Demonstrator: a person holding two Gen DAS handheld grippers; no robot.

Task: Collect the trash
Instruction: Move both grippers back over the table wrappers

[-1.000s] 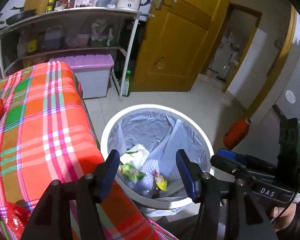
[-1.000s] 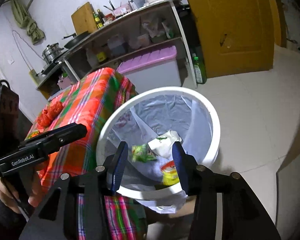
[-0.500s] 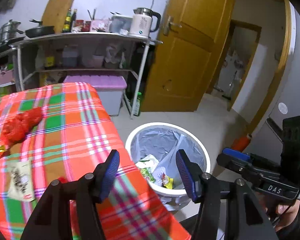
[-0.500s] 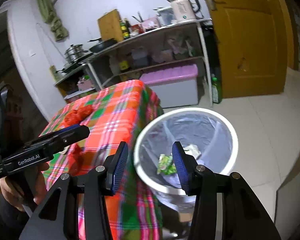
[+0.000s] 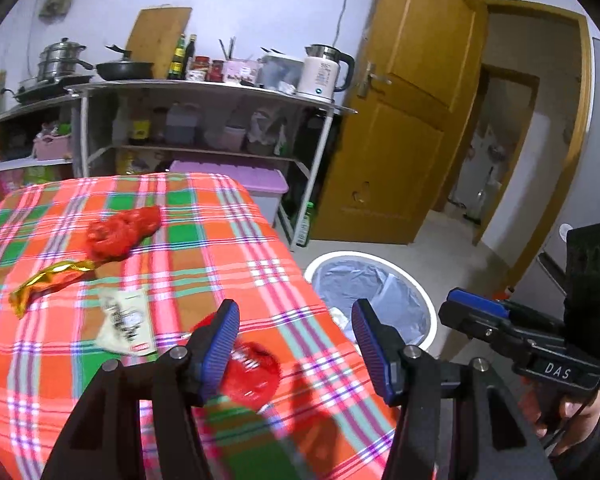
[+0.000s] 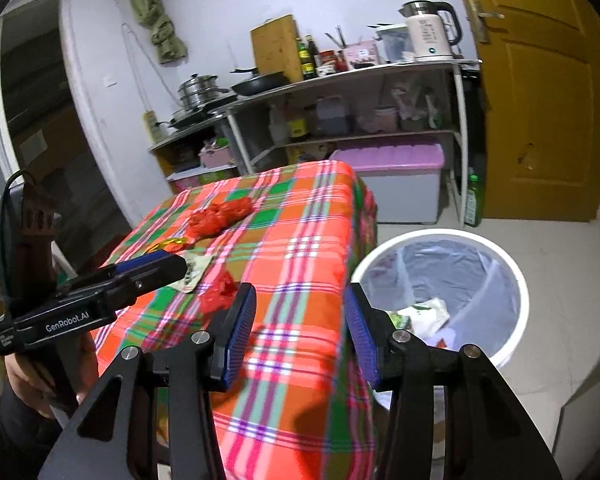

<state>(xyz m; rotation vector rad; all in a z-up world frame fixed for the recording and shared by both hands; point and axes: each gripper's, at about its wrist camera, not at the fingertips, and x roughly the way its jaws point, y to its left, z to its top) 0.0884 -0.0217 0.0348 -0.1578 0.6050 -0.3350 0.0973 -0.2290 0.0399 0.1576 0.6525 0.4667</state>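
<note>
Both grippers have swung off the white trash bin (image 5: 414,280) and back over the plaid tablecloth (image 5: 204,256). A second ago both wrist views looked straight down into the bin; now the bin sits right of the table on the floor, with wrappers already lying in its grey liner.

Left gripper (image 5: 296,344): jaws wide apart, nothing between them. It points at the near part of the table, where a crumpled red wrapper (image 5: 256,372) lies just past the left finger.

Right gripper (image 6: 300,332): jaws apart, empty, over the table's near right edge, with the bin just to its right.

Trash left on the cloth:
- red plastic bag (image 5: 120,236), far left, bunched
- gold-and-red snack wrapper (image 5: 48,284), left, just near of the bag
- white printed packet (image 5: 124,320), flat, left of centre
- the crumpled red wrapper, nearest

My read: the drop-off is done and this is the return for the next pickup, so roughly four pieces to go. The near red wrapper looks the likely target for the left gripper. The flat packet may be awkward to pinch off the cloth.
</note>
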